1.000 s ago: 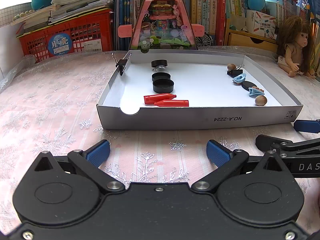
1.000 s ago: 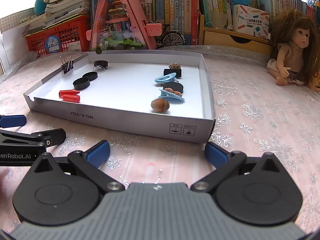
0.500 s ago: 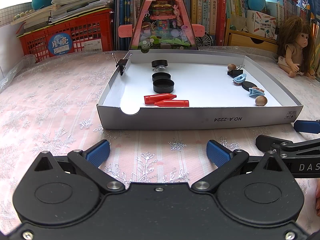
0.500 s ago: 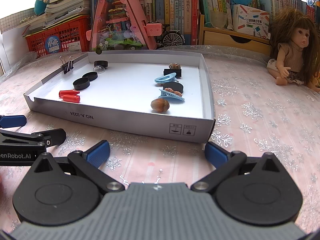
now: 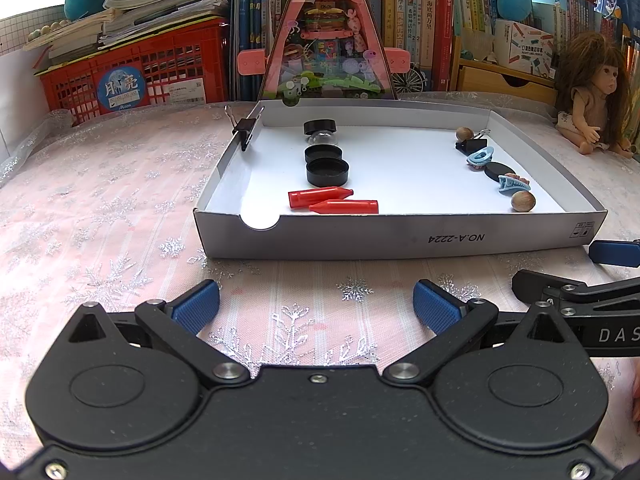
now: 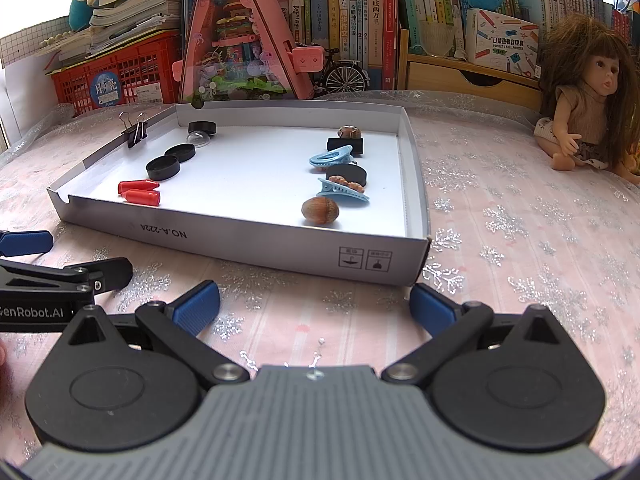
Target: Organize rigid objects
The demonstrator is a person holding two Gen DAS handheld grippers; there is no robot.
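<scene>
We see only part of the right gripper (image 5: pixel 600 276) in the left wrist view: it enters from the right of the white tray (image 5: pixel 384 236) and the frame edge cuts its body, leaving the printed letters "DAS". In the right wrist view, the left gripper (image 6: pixel 48 260) is likewise cut off left of the tray, its label starting mid-word. Behind the tray, the book spines (image 6: pixel 352 20) carry print too small for us to read. A sliver of a hand (image 6: pixel 2 364) shows at the left edge.
</scene>
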